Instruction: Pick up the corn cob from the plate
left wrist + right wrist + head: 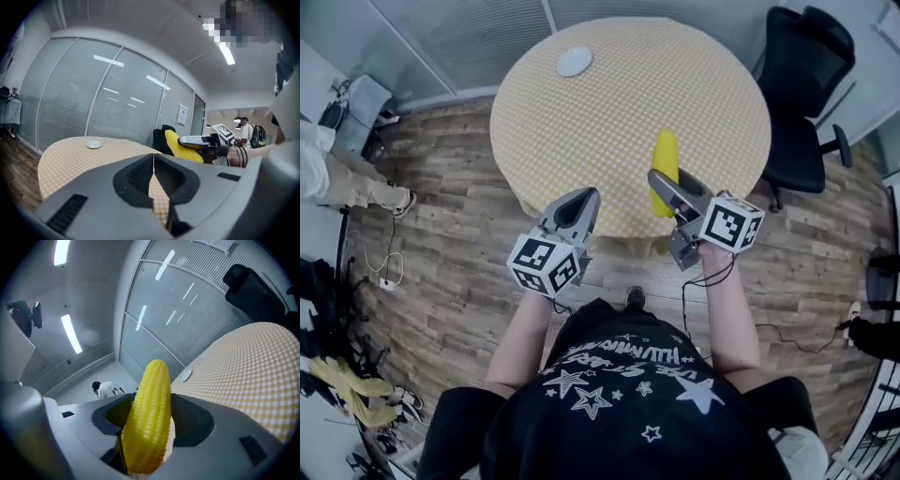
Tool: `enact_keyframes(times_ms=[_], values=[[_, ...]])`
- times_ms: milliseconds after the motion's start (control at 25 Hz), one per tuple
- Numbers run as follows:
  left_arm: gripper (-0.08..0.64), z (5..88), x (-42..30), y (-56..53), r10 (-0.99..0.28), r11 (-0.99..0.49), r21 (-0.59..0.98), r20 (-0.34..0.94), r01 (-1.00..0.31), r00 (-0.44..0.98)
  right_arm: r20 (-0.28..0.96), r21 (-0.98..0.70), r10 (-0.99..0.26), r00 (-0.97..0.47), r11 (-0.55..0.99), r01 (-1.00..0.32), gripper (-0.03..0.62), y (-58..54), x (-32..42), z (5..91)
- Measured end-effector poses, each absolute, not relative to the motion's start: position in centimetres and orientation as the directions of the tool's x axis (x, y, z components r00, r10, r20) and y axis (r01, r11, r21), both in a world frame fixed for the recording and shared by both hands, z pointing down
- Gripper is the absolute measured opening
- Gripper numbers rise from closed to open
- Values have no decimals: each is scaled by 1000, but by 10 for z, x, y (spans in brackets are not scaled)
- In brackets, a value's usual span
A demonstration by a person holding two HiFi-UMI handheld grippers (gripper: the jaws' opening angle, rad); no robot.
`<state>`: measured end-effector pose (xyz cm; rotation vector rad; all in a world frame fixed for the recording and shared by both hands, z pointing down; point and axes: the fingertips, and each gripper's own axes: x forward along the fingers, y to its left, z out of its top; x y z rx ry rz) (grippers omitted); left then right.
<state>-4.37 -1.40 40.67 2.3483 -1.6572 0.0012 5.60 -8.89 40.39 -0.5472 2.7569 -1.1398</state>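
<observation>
- Gripping the corn cob [149, 418], the right gripper [673, 190] holds it over the table's [609, 122] lower edge, well apart from the plate [575, 61] at upper left.
- Left gripper [153, 164]: jaws together, empty.
- Pickup looks done; what's left is a steady hold.

The room is lit brightly and evenly from overhead. In the left gripper view a ceiling strip light [227, 52] is blown out to white, and pale streaks of it are mirrored on the glass wall [108, 93]. In the right gripper view two ceiling lights [70, 333] are overexposed, and streaked glare is thrown across the glass. The corn cob [147, 423] is rendered sharp, with a soft sheen along its kernels, while the far room is left hazy. Both gripper views are bent strongly by the wide lens and darkened to black at the corners. In the head view straight lines are bowed towards the edges, and shadows around the table [628, 103] are kept soft.
</observation>
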Motion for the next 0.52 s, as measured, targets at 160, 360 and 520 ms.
enact_keyframes(times_ms=[160,360,520], values=[[12,401,-46,3,-928,-314,199,140,-928,344,28,-694,-364,-931,664,-280,268,-75,52,400],[11,390,-63,34,-935,-306,193,125,-932,333,59,-696,-391,-918,643,-318,268,-53,41,395],[12,377,-83,48,-940,-297,179,119,-938,320,69,-691,-408,-911,639,-338,268,-42,31,384]])
